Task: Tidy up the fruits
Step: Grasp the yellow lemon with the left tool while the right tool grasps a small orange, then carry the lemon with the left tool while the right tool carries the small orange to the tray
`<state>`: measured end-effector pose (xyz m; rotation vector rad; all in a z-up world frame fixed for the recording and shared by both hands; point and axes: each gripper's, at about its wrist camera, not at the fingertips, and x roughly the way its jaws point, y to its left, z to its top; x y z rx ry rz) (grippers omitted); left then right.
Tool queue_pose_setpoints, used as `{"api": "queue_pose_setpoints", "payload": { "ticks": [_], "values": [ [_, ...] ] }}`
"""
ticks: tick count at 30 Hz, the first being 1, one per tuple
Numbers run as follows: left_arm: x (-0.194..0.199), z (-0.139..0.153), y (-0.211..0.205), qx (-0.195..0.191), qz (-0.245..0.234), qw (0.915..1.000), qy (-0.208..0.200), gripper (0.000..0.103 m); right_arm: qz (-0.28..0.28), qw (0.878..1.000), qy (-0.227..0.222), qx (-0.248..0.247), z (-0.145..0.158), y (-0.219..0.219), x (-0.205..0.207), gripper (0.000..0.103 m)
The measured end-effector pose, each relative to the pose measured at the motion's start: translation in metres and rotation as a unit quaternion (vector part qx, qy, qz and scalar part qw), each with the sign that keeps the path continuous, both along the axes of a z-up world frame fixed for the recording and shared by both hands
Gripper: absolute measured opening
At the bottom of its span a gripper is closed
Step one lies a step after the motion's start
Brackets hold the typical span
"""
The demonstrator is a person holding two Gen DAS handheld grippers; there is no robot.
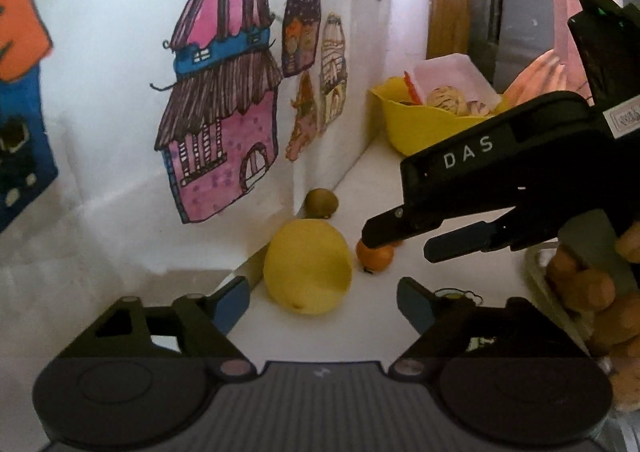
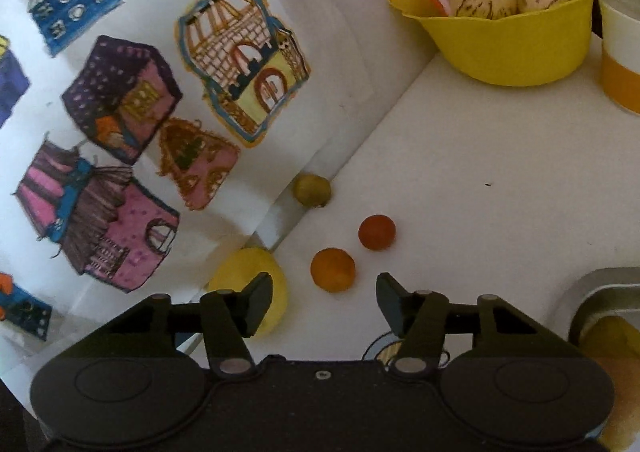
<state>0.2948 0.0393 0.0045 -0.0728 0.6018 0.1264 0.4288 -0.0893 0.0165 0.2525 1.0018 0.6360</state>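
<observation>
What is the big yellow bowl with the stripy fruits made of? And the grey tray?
The yellow bowl looks like matte plastic: one even colour, a thin wavy rim, no shine. The grey tray at the right edge seems to be brushed metal, judging by its dull silvery sheen, though only a corner shows.

The white table (image 2: 460, 171) lies bare between the small fruits and the yellow bowl (image 2: 504, 47), leaving open room across its middle. On the left the wall of drawings (image 2: 160, 99) closes that side off, with the lemon (image 2: 248, 272) and the green fruit (image 2: 312, 189) tucked against its foot. The orange fruit (image 2: 333, 269) and the red fruit (image 2: 377, 232) sit apart in front of the right gripper (image 2: 324, 302), whose fingers are spread; a metal tray (image 2: 600, 284) blocks the right edge.
</observation>
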Motion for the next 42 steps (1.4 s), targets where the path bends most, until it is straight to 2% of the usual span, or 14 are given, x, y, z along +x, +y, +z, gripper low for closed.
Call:
{"api": "queue_pose_setpoints", "payload": {
  "ticks": [3,15,18,21,23,26,35,42],
  "values": [
    [0.004,-0.003,0.001,0.002,0.006,1.0000,0.002,0.077,-0.005,1.000,0.002,-0.002,-0.003,0.001,0.005,0.055],
    [0.018,-0.005,-0.003,0.016,0.015,0.9997,-0.006,0.067,-0.004,1.000,0.013,0.007,-0.017,0.004,0.020,0.042],
    [0.021,-0.006,-0.004,0.021,0.019,0.9996,-0.004,0.061,-0.004,1.000,0.013,0.005,-0.020,0.012,0.025,0.036],
    [0.021,-0.005,-0.002,0.020,0.019,0.9996,-0.002,0.060,-0.003,1.000,0.010,0.000,-0.022,0.018,0.027,0.031],
    [0.022,-0.005,-0.003,0.023,0.015,0.9996,0.002,0.060,-0.001,1.000,0.010,0.002,-0.021,0.017,0.023,0.031],
    [0.016,-0.003,-0.001,0.006,0.007,1.0000,0.003,0.059,0.000,1.000,0.009,0.004,-0.020,0.012,0.017,0.030],
    [-0.018,0.001,-0.006,-0.019,-0.017,0.9997,0.000,0.059,0.002,1.000,-0.006,0.009,-0.006,-0.005,-0.014,0.030],
    [-0.046,0.012,-0.023,-0.034,-0.046,0.9982,-0.015,0.059,-0.001,0.999,-0.017,0.027,0.014,-0.040,-0.048,0.030]
  ]
}}
